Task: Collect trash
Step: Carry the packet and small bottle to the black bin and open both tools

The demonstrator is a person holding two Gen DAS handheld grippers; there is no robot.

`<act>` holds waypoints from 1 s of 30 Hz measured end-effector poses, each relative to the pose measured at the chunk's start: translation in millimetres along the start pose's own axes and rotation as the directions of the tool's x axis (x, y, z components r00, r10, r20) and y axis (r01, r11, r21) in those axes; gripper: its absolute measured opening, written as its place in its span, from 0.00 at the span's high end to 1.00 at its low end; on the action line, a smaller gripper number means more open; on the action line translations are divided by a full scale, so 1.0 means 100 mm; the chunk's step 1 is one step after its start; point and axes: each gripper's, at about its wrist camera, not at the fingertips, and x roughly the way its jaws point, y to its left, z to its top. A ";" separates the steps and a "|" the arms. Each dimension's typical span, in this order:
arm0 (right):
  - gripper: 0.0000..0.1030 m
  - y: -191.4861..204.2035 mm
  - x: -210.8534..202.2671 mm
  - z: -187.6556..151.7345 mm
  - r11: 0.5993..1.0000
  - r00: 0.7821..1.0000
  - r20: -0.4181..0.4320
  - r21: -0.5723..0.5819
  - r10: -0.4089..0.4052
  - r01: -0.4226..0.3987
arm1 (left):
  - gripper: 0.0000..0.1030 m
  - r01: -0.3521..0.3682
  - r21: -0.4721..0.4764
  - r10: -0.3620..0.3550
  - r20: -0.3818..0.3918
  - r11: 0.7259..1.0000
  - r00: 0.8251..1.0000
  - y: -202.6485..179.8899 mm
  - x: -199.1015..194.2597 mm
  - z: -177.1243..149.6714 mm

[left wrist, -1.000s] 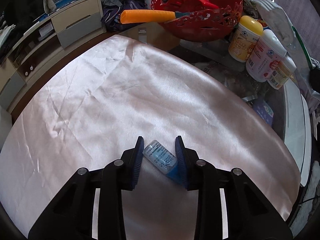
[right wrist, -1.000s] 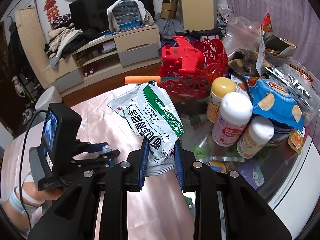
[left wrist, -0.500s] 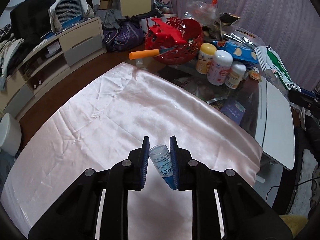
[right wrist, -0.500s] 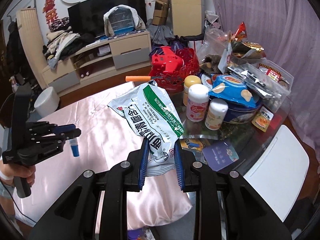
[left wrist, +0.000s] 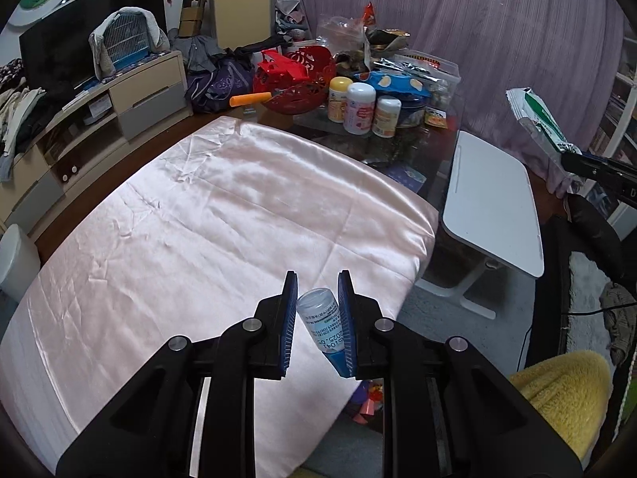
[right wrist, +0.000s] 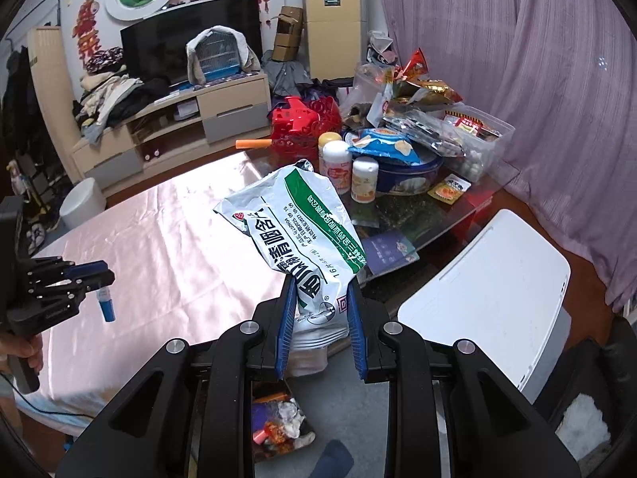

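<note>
My left gripper (left wrist: 317, 290) is shut on a small clear bottle with a blue cap (left wrist: 323, 323) and holds it in the air above the near right corner of the pink satin cloth (left wrist: 207, 215). It also shows in the right wrist view (right wrist: 99, 279) at the far left, bottle hanging cap down (right wrist: 106, 303). My right gripper (right wrist: 322, 298) is shut on a crumpled white and green packet (right wrist: 296, 223), held above the table's edge. The packet shows at the right in the left wrist view (left wrist: 537, 123). A bin with trash (right wrist: 278, 422) lies on the floor below my right gripper.
The glass table's far end holds a red basket (left wrist: 296, 87), three pill bottles (left wrist: 360, 107), snack bags and a blue tin (right wrist: 406, 167). A white folding table (left wrist: 493, 191) stands right. A yellow cushion (left wrist: 557, 394) lies lower right. A TV cabinet (right wrist: 175, 123) lines the wall.
My left gripper shut on the small bottle and lifted it off the cloth, drawing back toward the table's near edge. My right gripper rose and drew back with the packet.
</note>
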 end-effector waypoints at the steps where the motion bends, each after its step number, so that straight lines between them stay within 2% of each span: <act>1: 0.75 0.02 -0.04 -0.11 1.000 1.000 -0.007 0.007 0.004 -0.003 | 0.81 0.009 0.004 -0.009 -0.001 1.000 1.000 -0.05 -0.04 -0.09; 7: 0.75 0.08 -0.02 -0.79 0.998 0.994 -0.097 0.061 0.042 -0.036 | 0.81 0.062 0.020 -0.061 -0.036 0.998 0.997 -0.29 -0.05 -0.60; 15: 0.75 0.12 0.25 -1.49 0.989 0.973 -0.219 0.144 0.069 -0.038 | 0.81 0.133 0.013 -0.130 -0.128 0.991 0.983 -0.60 0.29 -1.15; 22: 0.75 0.32 0.74 -1.94 0.977 0.930 -0.343 0.200 0.135 -0.067 | 0.81 0.165 -0.022 -0.165 -0.250 0.986 0.954 -0.74 0.86 -1.48; 28: 0.75 0.37 1.21 -2.10 0.967 0.880 -0.439 0.242 0.179 -0.077 | 0.81 0.181 -0.038 -0.183 -0.340 0.983 0.922 -0.80 1.31 -1.60; 30: 0.75 0.38 1.32 -2.10 0.965 0.870 -0.455 0.249 0.188 -0.079 | 0.81 0.183 -0.034 -0.183 -0.367 0.983 0.912 -0.82 1.45 -1.62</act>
